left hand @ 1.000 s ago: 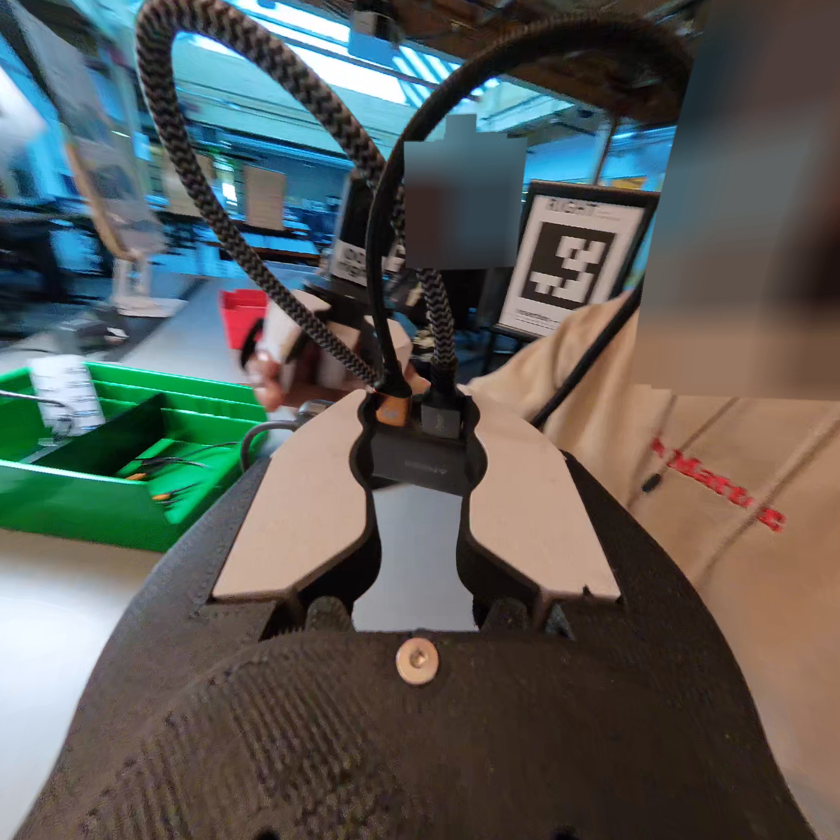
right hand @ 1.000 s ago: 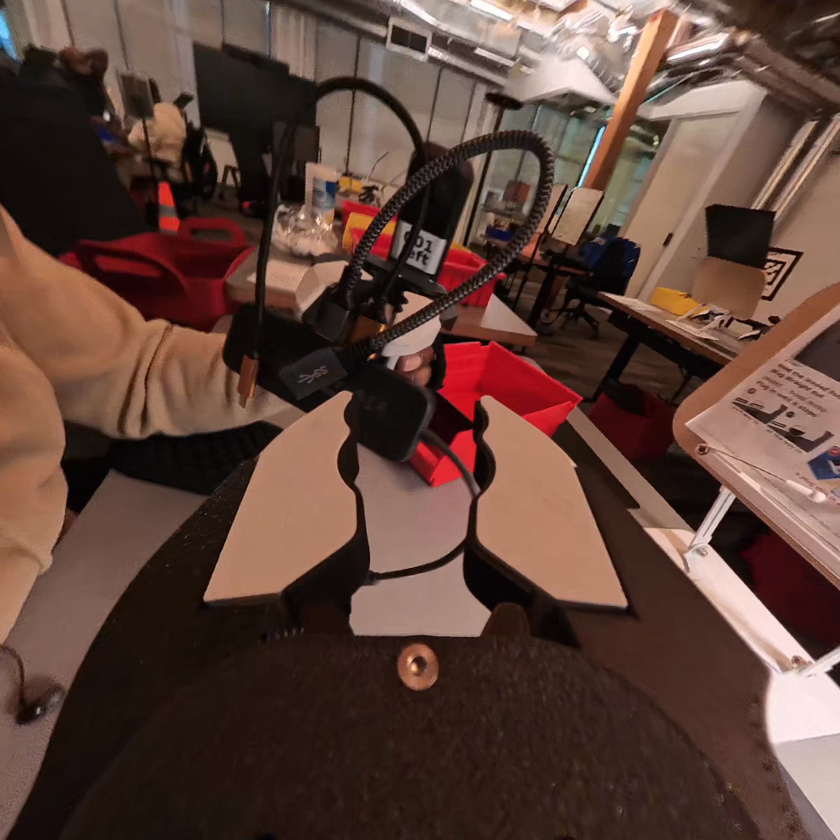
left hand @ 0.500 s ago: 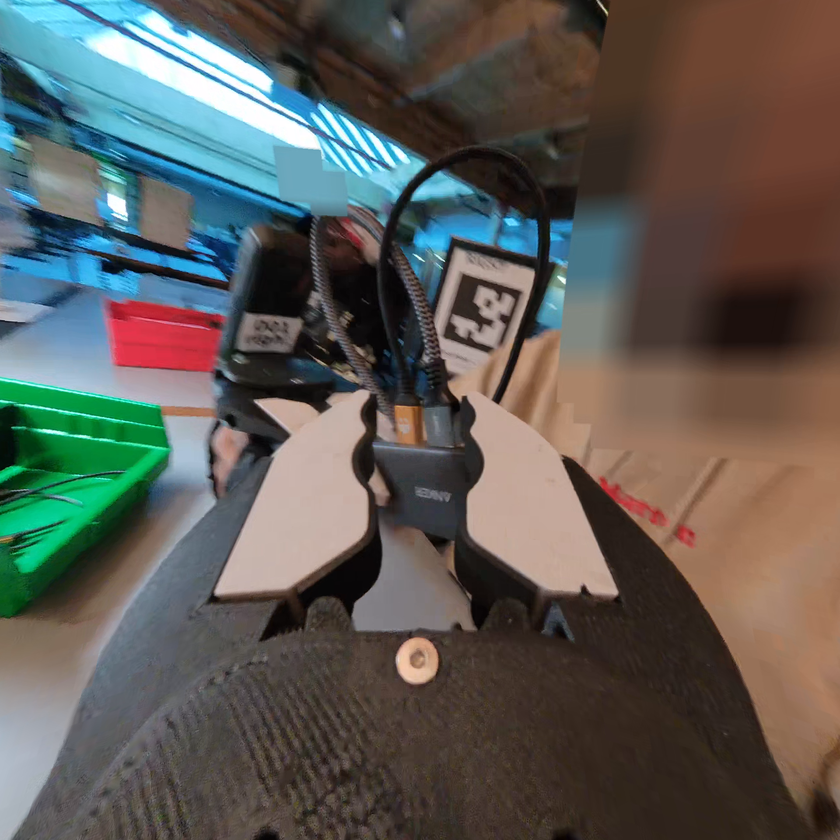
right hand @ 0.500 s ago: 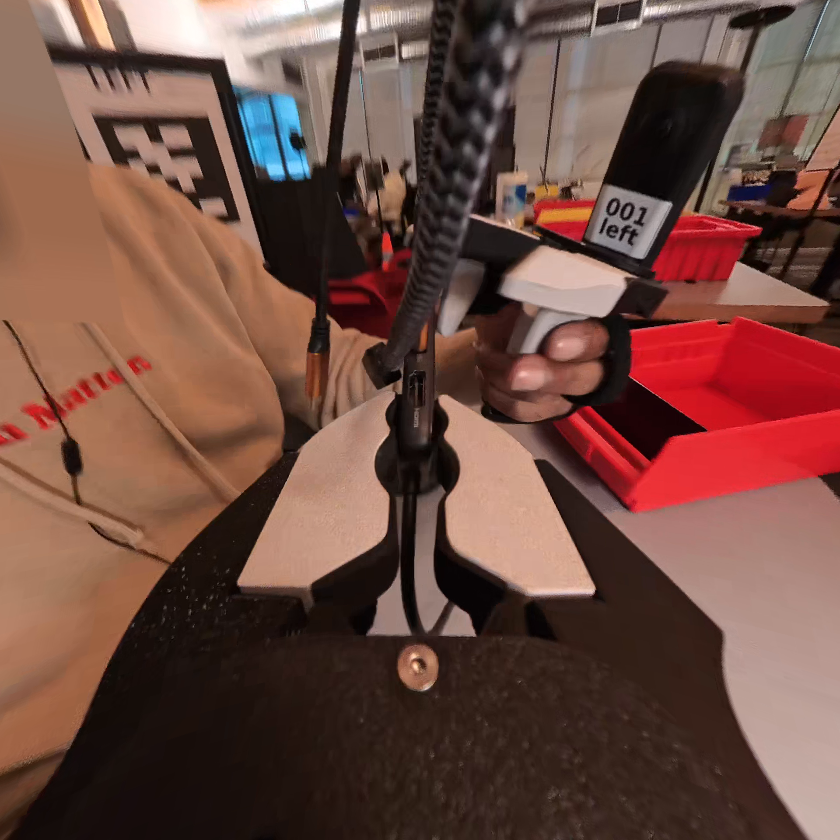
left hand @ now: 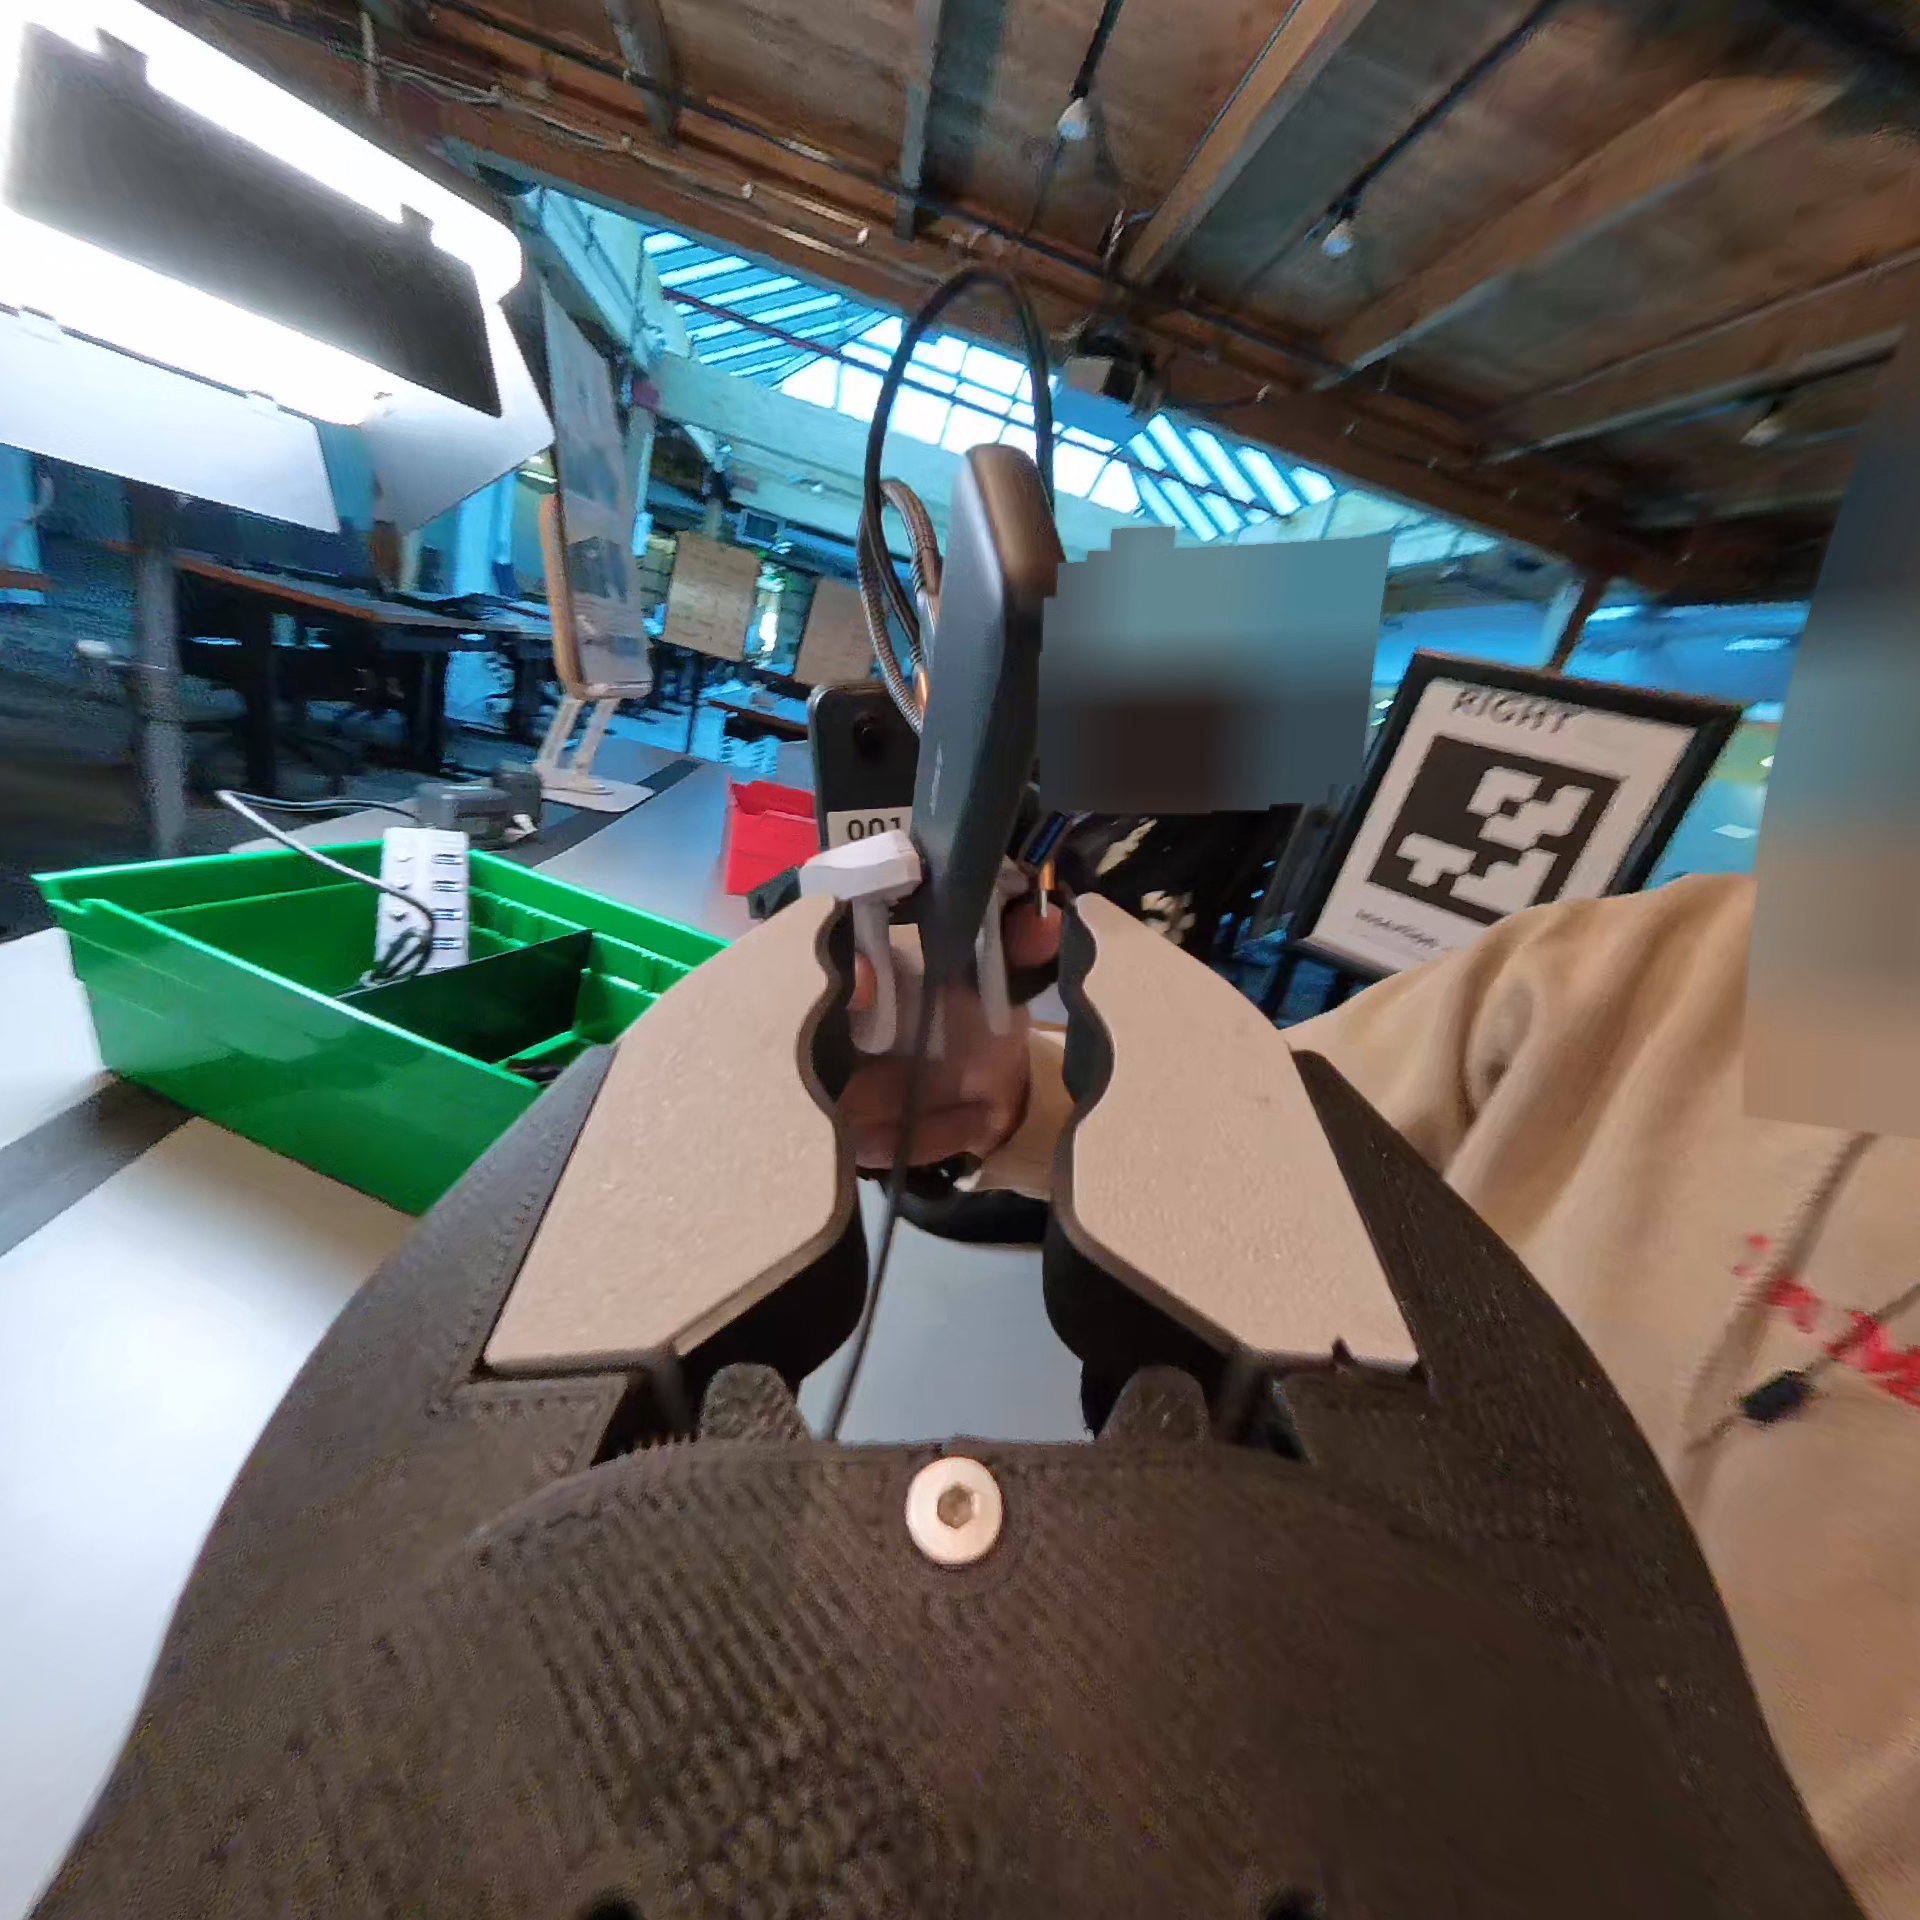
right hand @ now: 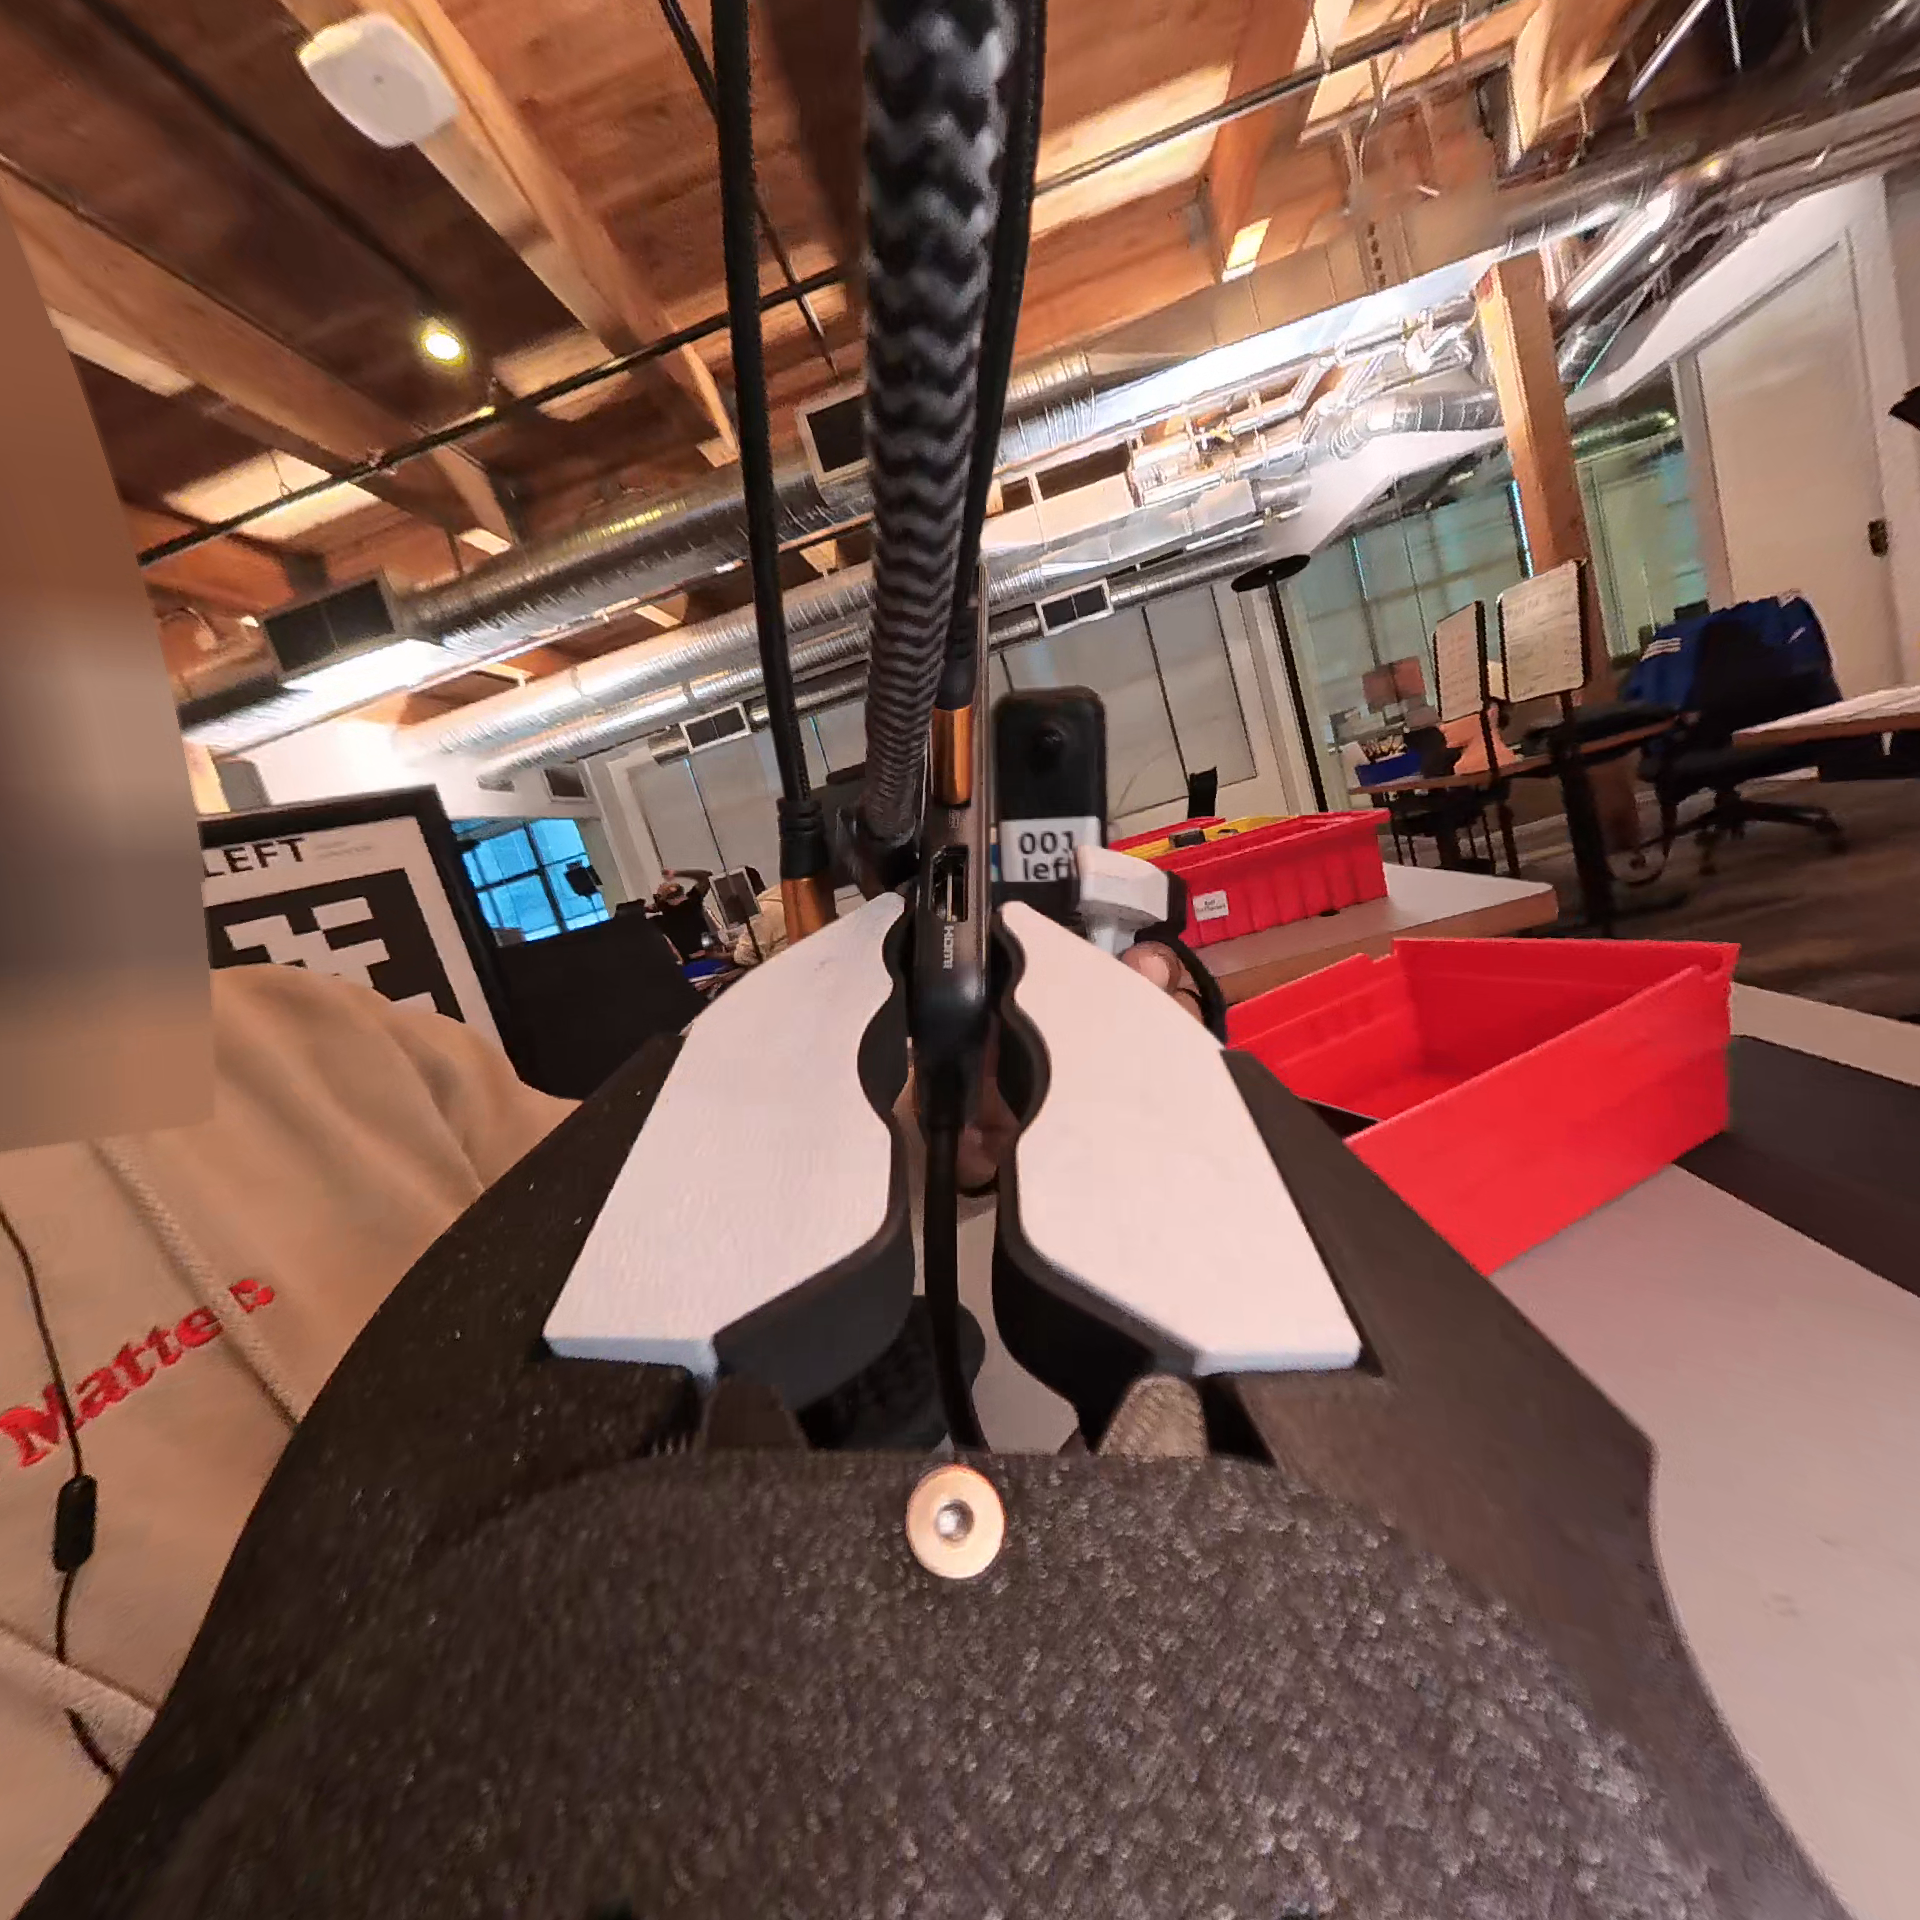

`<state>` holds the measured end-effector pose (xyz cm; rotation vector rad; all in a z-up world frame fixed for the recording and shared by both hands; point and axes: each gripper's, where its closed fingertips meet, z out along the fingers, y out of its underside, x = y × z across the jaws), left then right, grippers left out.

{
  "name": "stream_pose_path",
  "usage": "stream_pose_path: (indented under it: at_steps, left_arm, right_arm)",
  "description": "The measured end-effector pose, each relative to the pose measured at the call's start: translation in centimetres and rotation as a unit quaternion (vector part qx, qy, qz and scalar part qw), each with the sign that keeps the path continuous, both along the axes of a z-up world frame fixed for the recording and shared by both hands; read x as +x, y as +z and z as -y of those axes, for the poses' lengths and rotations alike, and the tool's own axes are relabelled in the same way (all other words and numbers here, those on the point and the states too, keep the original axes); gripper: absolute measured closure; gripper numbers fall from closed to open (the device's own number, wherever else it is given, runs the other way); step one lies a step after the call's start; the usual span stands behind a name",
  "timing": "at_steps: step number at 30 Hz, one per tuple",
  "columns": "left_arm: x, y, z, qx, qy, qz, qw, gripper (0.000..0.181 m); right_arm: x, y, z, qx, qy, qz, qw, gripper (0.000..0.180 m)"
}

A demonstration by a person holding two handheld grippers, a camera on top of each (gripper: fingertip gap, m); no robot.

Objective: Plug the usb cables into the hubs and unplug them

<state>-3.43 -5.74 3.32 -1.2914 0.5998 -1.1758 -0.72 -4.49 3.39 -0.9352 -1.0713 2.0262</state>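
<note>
My right hand-held gripper (right hand: 948,935) is clenched on the USB hub (right hand: 948,940), pinching its thin faces between the fingertips. Hub stands edge-on and roughly upright, long axis running up and away from me, a side port facing the right wrist camera. It's a slim dark-grey slab; its own thin black lead (right hand: 943,1247) drops from the near end down through the gap between my fingers.

At the hub's far end a black-and-grey braided cable (right hand: 914,416) and a thin black cable with an orange metal collar (right hand: 951,753) rise out of frame. Another orange-collared plug (right hand: 802,883) hangs loose just left of the hub, not seated in anything I can see.

My left hand-held gripper (left hand: 945,925) is released, fingers well apart. In the left wrist view the same hub (left hand: 977,707) stands up beyond the fingertips, untouched by them as far as I can tell, with cables looping above it.

Further out: a green bin (left hand: 312,997) with a black divider on the white desk (left hand: 156,1351), a red bin (right hand: 1507,1060) on the other side, and a framed black-and-white marker board (left hand: 1486,821) behind my cream sleeve (left hand: 1558,1039).
</note>
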Motion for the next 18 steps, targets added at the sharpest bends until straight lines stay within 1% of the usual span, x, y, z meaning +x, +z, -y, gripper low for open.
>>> stream_pose_path:
  at_steps: [3,5,8,13,14,18]
  left_arm:
    - [1.6,-0.5,-0.2,0.02,0.025,-0.033,0.999,0.143]
    - [2.1,-0.4,0.2,0.038,0.028,-0.045,0.998,0.15]
    - [1.7,-0.3,-0.1,0.048,0.055,-0.059,0.996,0.156]
    - [1.0,-0.5,-0.6,0.031,0.066,-0.058,0.996,0.16]
    - [0.9,-0.5,-0.8,0.029,0.071,-0.058,0.995,0.165]
    - [0.3,-0.3,-0.9,0.008,0.069,-0.045,0.997,0.168]
  right_arm:
    - [-1.1,-1.0,0.8,0.008,-0.01,0.017,1.0,0.168]
    - [-1.5,-1.3,1.1,-0.002,-0.009,0.02,1.0,0.167]
    - [-1.7,-1.6,1.0,-0.024,0.008,0.031,0.999,0.168]
    - [-2.0,-2.1,0.7,-0.03,0.009,0.046,0.998,0.167]
    - [-2.1,-2.2,0.8,-0.024,0.008,0.05,0.998,0.167]
    - [-2.5,-3.1,1.0,0.008,-0.002,0.073,0.997,0.166]
